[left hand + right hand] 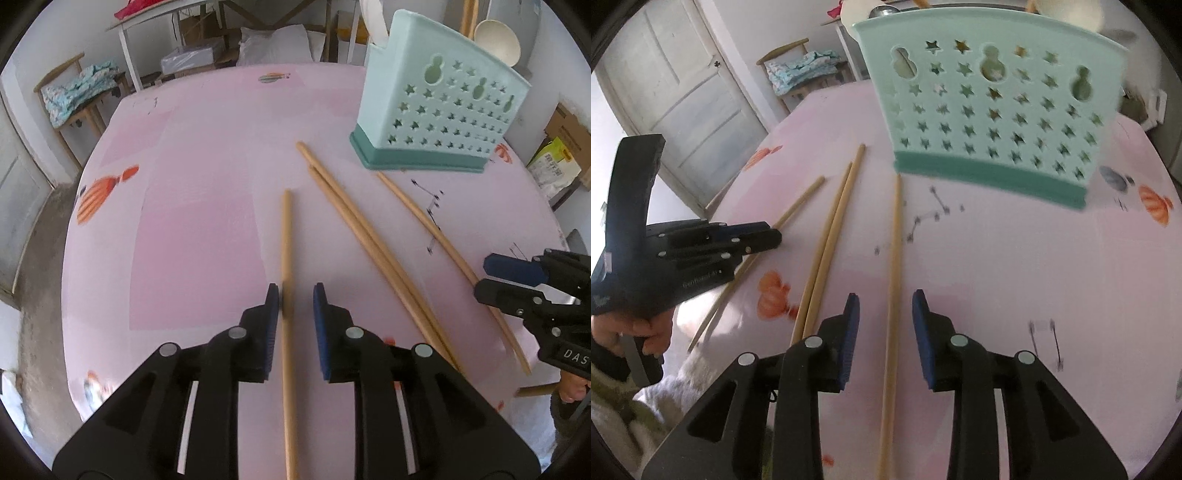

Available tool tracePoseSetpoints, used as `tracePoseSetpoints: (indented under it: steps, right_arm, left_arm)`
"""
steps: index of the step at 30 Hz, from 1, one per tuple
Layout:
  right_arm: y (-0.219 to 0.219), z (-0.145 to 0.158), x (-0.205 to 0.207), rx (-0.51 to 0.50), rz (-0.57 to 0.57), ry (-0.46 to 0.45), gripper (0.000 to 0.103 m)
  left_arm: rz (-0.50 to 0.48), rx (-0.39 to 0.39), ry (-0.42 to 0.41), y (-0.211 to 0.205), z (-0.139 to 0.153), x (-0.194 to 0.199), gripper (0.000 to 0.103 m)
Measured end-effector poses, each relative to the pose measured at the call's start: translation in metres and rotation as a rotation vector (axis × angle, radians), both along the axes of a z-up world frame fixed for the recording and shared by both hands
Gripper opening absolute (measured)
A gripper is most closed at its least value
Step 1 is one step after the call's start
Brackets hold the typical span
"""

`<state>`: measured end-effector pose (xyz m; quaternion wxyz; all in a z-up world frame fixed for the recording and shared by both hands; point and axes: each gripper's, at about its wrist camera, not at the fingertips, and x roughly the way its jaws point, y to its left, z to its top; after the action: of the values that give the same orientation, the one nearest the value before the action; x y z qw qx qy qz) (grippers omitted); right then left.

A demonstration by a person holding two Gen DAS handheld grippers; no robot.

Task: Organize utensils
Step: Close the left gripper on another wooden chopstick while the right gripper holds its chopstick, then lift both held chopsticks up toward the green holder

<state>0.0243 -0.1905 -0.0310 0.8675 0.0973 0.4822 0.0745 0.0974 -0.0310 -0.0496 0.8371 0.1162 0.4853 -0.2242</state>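
Both tongs, the left gripper and right gripper, sit open, each over one chopstick on the pink table. Picking up looks next: squeeze shut, then carry it to the green holder.

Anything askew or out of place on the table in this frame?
Yes: four chopsticks lie scattered on the table instead of in the holder. A close pair is flanked by two singles, one between the left gripper's open jaws. Nothing looks spilled or damaged.
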Motion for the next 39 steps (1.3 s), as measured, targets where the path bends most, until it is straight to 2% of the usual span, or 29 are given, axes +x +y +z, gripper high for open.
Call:
tracePoseSetpoints:
  steps: [6,8,11,15,20,39]
  right_arm:
    - [0.005,-0.008,0.038,-0.067,0.02,-0.018,0.027]
    - [0.008,-0.008,0.044,-0.091,0.021,-0.028,0.014]
    - [0.007,-0.01,0.048,-0.102,0.02,-0.029,0.008]
    - [0.007,-0.009,0.041,-0.104,0.032,-0.018,0.007]
    - [0.008,-0.008,0.036,-0.114,0.043,-0.001,0.007]
    - [0.019,-0.009,0.06,-0.137,0.048,-0.007,0.007]
  left_arm:
    - [0.002,0.075,-0.085,-0.019,-0.003,0.019,0.017]
    - [0.004,0.092,-0.104,-0.022,-0.003,0.021,0.017]
    - [-0.006,0.114,-0.129,-0.027,-0.004,0.018,0.013]
    - [-0.026,0.147,-0.164,-0.035,-0.004,0.007,0.011]
    - [-0.024,0.142,-0.161,-0.035,-0.003,0.006,0.009]
    - [-0.032,0.14,-0.163,-0.036,-0.002,0.006,0.009]
